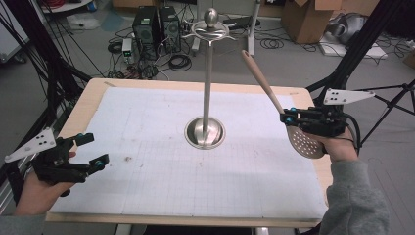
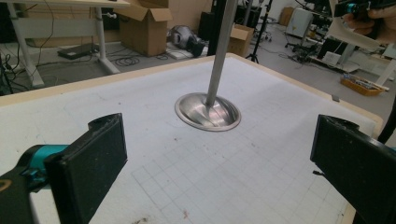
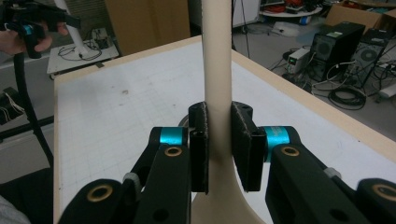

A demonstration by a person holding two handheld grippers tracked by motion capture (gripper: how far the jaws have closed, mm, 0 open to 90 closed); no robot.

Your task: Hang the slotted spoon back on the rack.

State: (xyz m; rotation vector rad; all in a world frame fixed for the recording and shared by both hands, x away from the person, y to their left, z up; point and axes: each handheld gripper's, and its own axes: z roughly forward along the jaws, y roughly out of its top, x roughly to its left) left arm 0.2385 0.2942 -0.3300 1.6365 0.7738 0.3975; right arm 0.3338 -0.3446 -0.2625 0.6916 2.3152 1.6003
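Presently my right claw (image 1: 285,117) is clenched on the slotted spoon (image 1: 274,103) at its neck. Handle slants up above the worktop (image 1: 147,122); my left claw (image 1: 85,149) stands released.

Both grippers are matte black, two-jaw tools, the left gripper (image 1: 87,149) and the right gripper (image 1: 288,116) each carrying teal collars near the jaws and a pale grey three-cornered plate dotted with small holes on top. Up close in the right gripper view, brass-coloured rivets sit in the black linkage arms and the jaw pads are flat, dark and scuffed. A black cable trails from the right one, and the person wears a grey sleeve (image 1: 355,200).
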